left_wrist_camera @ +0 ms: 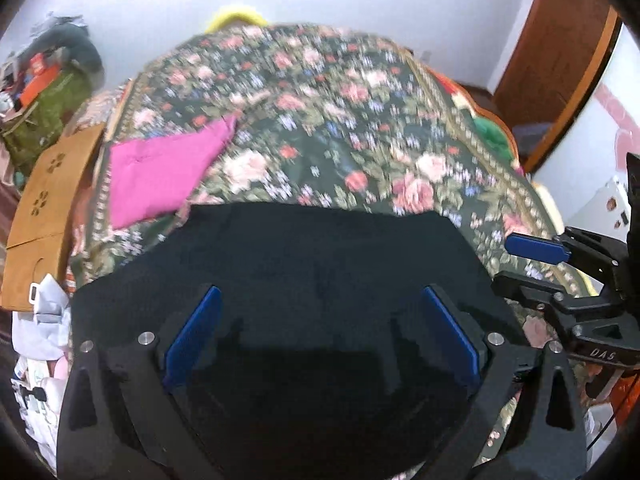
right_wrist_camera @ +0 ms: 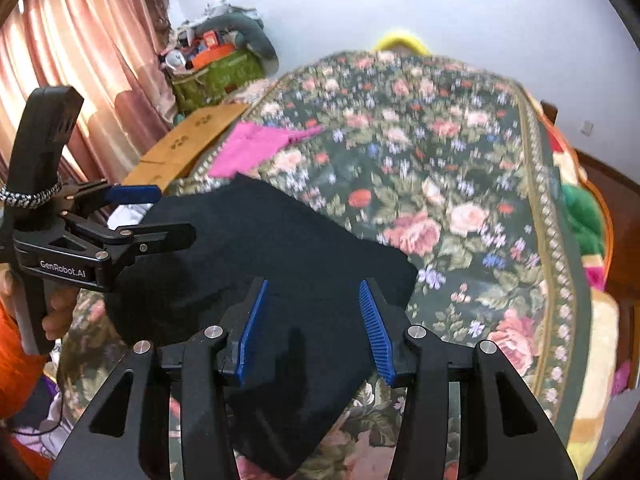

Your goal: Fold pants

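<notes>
Black pants (right_wrist_camera: 256,264), folded at the bed's (right_wrist_camera: 460,184) near edge: our left hand-held gripper (left_wrist_camera: 320,332) and right hand-held gripper (right_wrist_camera: 314,332) gape empty, so a one-layer pinch risks undoing it.

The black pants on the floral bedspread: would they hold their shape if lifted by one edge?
Probably not. The black fabric pants lie flat, following the floral bedspread, so they look limp and would likely drape. Seemingly light, they might bunch when pushed.

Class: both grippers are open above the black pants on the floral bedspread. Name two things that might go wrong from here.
1. The black pants lie on the soft floral bedspread; a finger might pinch both layers.
2. The left gripper and right gripper hover close together, so they may collide.
</notes>
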### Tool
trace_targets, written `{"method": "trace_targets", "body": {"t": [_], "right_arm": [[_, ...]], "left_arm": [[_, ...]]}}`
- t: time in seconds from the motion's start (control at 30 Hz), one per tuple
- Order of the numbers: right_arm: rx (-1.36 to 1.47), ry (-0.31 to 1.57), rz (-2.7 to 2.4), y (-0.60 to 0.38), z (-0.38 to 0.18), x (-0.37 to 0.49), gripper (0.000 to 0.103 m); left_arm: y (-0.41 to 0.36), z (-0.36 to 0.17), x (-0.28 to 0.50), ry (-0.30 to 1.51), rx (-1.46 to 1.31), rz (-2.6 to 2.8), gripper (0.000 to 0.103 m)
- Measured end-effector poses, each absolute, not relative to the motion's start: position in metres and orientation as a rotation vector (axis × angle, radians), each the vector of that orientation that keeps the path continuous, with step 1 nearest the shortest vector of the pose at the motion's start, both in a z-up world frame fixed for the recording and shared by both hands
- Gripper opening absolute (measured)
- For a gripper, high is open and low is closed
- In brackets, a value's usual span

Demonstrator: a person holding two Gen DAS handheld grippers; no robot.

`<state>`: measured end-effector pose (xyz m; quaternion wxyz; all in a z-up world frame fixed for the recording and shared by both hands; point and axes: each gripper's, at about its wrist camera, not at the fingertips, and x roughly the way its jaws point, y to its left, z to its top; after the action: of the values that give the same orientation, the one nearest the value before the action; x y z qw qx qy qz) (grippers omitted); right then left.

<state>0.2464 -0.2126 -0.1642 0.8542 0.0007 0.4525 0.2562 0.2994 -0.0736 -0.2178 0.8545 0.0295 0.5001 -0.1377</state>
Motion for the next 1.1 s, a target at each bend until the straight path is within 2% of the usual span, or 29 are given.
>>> {"method": "trace_targets", "body": {"t": [0.3,0.67,1.1], "right_arm": [[0.011,1.082,0.579,-0.217,-0.213,0.253,0.045],[0.036,1.072,0.519,-0.236,-0.206,0.226,0.05],[0.051,1.041,0.439,-0.256,-0.187,0.193,0.053]], "left_arm": [[-0.087,-0.272,0.314,1.192,0.164,-0.305,0.101],[-0.083,-0.26,0.283,1.114,0.262,-0.263,0.101],[-0.052,-0.245,0.248,1.078,0.175,-0.21,0.101]]}}
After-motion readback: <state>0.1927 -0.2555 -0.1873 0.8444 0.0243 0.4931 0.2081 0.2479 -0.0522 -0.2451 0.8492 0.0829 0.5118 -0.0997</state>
